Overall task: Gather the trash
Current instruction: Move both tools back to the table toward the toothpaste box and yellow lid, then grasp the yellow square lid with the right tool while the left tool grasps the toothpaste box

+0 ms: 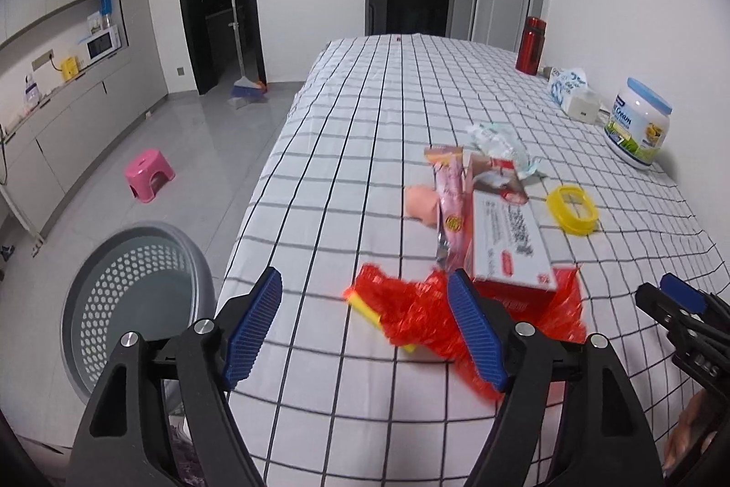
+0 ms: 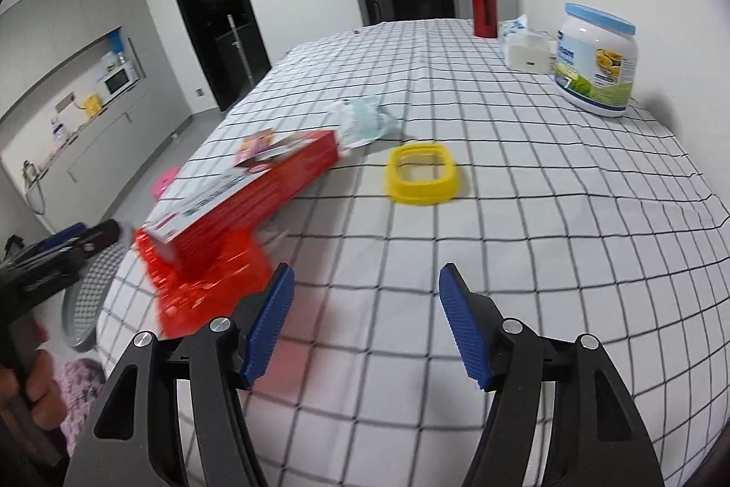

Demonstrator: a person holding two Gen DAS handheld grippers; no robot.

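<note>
Trash lies on the checked tablecloth (image 1: 365,131): a crumpled red plastic wrapper (image 1: 410,309) (image 2: 205,281), a red and white carton (image 1: 506,245) (image 2: 246,185) partly on it, a pink snack packet (image 1: 449,195), a crumpled white-green wrapper (image 1: 497,142) (image 2: 365,119) and a pink crumpled ball (image 1: 422,203). My left gripper (image 1: 365,322) is open just before the red wrapper, its right finger overlapping it. My right gripper (image 2: 365,322) is open and empty over bare cloth, right of the carton. A grey perforated bin (image 1: 137,304) stands on the floor left of the table.
A yellow ring-shaped frame (image 1: 572,208) (image 2: 422,172), a large white jar (image 1: 638,122) (image 2: 595,58), a tissue pack (image 1: 572,90) and a red bottle (image 1: 529,44) stand on the table's right side. A pink stool (image 1: 148,174) and broom (image 1: 246,85) are on the floor.
</note>
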